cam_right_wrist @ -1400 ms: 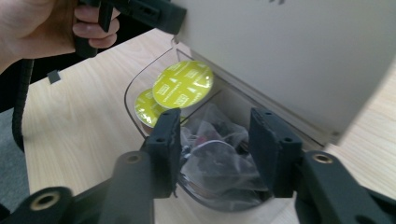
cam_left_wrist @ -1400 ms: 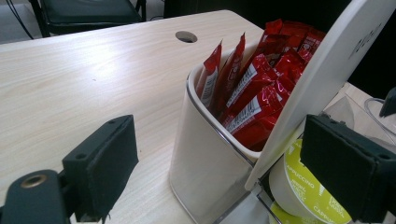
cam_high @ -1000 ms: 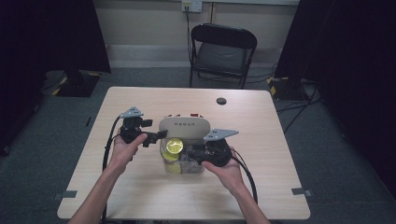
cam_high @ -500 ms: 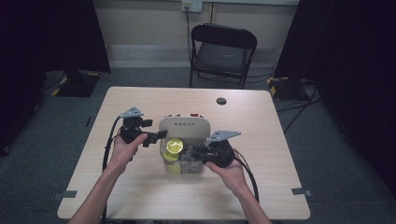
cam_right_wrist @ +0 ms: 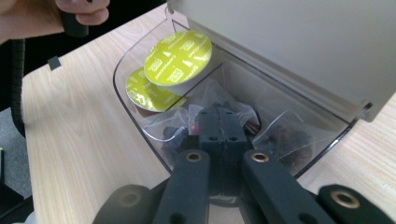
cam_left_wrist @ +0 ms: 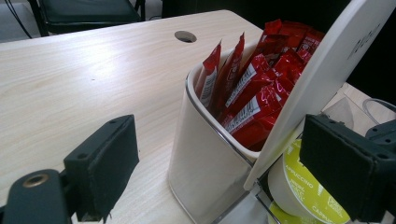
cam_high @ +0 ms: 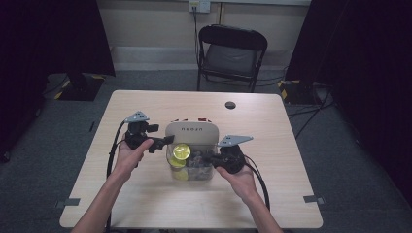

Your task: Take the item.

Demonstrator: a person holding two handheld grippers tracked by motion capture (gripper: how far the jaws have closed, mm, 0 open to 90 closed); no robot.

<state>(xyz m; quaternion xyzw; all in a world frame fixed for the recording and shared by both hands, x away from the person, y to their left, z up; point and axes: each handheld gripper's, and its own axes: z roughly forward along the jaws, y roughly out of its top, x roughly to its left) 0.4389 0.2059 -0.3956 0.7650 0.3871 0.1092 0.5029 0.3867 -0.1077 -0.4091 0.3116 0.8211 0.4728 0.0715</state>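
A white organiser box stands mid-table with its white lid [cam_high: 190, 131] [cam_left_wrist: 322, 79] tilted up. Red sachets [cam_left_wrist: 252, 88] fill its white back compartment [cam_left_wrist: 205, 158]. The clear front compartment [cam_high: 192, 167] [cam_right_wrist: 135, 126] holds two yellow-topped capsules [cam_high: 181, 151] [cam_right_wrist: 177, 58] and several clear packets [cam_right_wrist: 173, 126] of dark bits. My left gripper [cam_high: 163, 142] [cam_left_wrist: 224, 168] is open at the box's left corner, its jaws wide on either side of the raised lid. My right gripper [cam_high: 206, 159] [cam_right_wrist: 219, 128] reaches into the clear compartment. Its jaws have just been closing, and the pads now meet on the film of a clear packet.
A black folding chair [cam_high: 232, 53] stands beyond the table's far edge. A round cable hole [cam_high: 230, 105] lies in the tabletop behind the box. Bare wood lies to the left, right and front of the box. Both grippers trail cables toward the near edge.
My right gripper's jaws have closed together inside the clear compartment among the packets. The left gripper and the raised lid have stayed where they were.
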